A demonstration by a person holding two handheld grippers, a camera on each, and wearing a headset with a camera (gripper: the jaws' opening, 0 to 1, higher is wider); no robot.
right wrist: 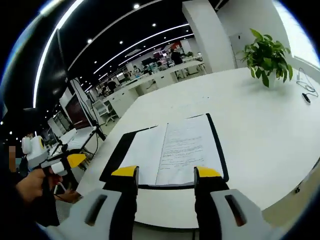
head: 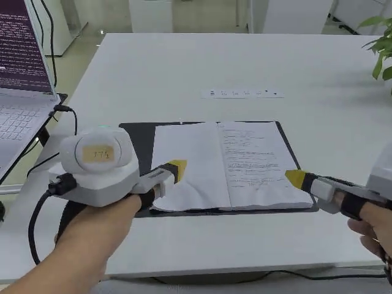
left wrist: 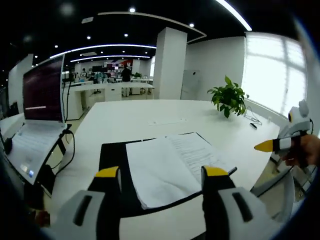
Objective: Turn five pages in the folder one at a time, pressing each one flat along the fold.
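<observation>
A black folder (head: 138,136) lies open on the white table, a blank left page (head: 184,159) and a printed right page (head: 254,162) lying flat. The folder (left wrist: 112,155) also sits ahead in the left gripper view, and the folder (right wrist: 127,145) in the right gripper view. My left gripper (head: 174,170) hovers at the left page's near corner, open, nothing between its yellow-tipped fingers. My left gripper (left wrist: 161,172) shows a wide gap. My right gripper (head: 297,178) is at the right page's near edge; my right gripper (right wrist: 165,172) stands open and empty.
A laptop (head: 18,86) with a lit screen sits at the far left, its cable (head: 67,113) trailing toward the folder. A power strip (head: 242,94) lies behind the folder. A potted plant (head: 383,49) stands at the far right. The table's near edge (head: 214,269) is close.
</observation>
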